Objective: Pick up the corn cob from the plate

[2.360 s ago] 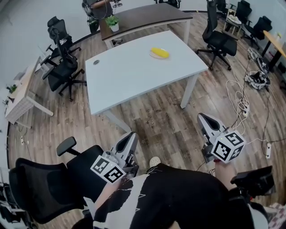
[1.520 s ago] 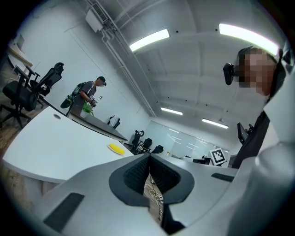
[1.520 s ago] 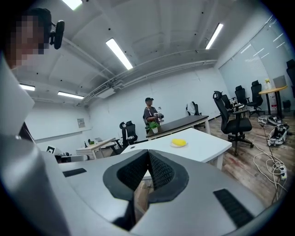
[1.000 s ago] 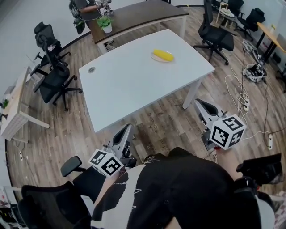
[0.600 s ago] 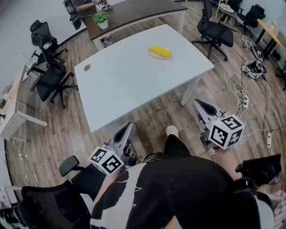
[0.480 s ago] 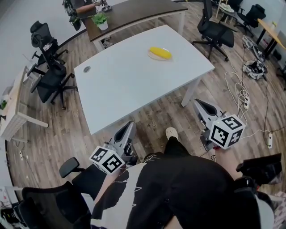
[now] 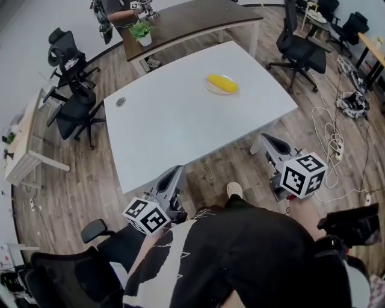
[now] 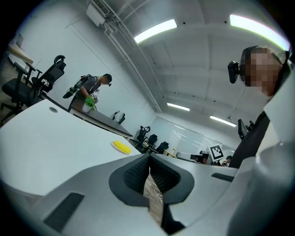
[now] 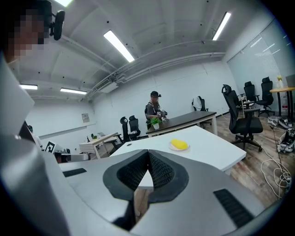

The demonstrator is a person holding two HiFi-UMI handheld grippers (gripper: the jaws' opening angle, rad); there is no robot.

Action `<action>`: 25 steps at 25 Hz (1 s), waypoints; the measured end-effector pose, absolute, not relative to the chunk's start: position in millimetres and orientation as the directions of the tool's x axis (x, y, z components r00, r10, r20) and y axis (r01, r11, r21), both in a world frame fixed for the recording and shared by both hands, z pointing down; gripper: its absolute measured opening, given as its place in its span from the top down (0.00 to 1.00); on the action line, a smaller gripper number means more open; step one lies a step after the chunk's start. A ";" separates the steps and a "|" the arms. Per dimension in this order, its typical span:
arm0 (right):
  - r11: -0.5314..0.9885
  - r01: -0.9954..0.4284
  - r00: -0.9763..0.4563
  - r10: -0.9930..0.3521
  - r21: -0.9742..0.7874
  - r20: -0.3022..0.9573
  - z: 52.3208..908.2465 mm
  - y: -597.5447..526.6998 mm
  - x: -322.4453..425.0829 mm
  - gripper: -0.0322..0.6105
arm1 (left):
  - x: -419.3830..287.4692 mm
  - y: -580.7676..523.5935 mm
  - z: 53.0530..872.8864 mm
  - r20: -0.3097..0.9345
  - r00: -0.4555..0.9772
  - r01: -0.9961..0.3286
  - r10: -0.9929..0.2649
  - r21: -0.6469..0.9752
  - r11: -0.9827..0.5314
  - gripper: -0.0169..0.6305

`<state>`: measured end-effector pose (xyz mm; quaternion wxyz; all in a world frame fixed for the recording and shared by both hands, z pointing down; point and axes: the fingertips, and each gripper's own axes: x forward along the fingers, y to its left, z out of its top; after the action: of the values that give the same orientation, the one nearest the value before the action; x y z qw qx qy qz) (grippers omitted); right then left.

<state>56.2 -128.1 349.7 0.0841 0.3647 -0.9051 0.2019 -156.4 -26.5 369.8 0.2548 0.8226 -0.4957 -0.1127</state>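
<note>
A yellow corn cob [image 7: 222, 82] lies on a small white plate [image 7: 210, 91] toward the far right of the white table [image 7: 174, 123]. Both grippers hang over the floor on the table's near side, well short of the plate. My left gripper [image 7: 175, 174] is shut with nothing in it, its tips close to the table's near edge. My right gripper [image 7: 265, 140] is shut and empty beside the table's near right leg. The left gripper view shows the corn cob [image 8: 122, 146] far beyond the left gripper [image 8: 148, 159]. In the right gripper view the corn cob [image 9: 179, 144] lies ahead of the right gripper [image 9: 148, 157].
Black office chairs stand left [image 7: 75, 111] and far right [image 7: 301, 51] of the table. A dark desk [image 7: 192, 18] with a potted plant [image 7: 143, 31] is behind it, a person [image 7: 114, 12] at its end. Cables [image 7: 334, 144] trail on the wooden floor at right.
Both grippers have come closer to the table's near edge, still shut and empty. The table and the plate sit lower in the head view, and a foot has stepped forward.
</note>
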 end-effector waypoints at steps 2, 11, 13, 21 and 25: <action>0.663 -0.684 -0.730 -0.615 -0.306 0.298 349.5 -146.2 54.2 0.93 | -155.8 -41.9 369.5 0.075 0.474 -0.764 -0.877 0.531 -0.367 0.95; 0.699 -0.647 -0.762 -0.579 -0.304 0.290 344.7 -234.8 57.7 0.93 | -146.6 -116.1 356.4 0.051 0.424 -0.782 -0.904 0.524 -0.338 0.95; 0.711 -0.636 -0.771 -0.567 -0.300 0.290 343.3 -251.7 54.8 0.93 | -146.2 -130.7 356.1 0.048 0.415 -0.784 -0.909 0.525 -0.331 0.95; 0.747 -0.594 -0.801 -0.513 -0.299 0.308 354.2 -310.6 52.8 0.93 | -136.7 -178.0 368.8 0.058 0.370 -0.795 -0.927 0.536 -0.283 0.95; 0.764 -0.567 -0.819 -0.480 -0.308 0.315 362.4 -335.3 48.5 0.93 | -135.6 -195.9 374.5 0.068 0.337 -0.800 -0.939 0.546 -0.248 0.95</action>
<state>48.5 -335.3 362.4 0.1091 0.2805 -0.9328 0.1981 -135.6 -195.9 374.5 0.2523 0.7778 -0.5591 -0.1374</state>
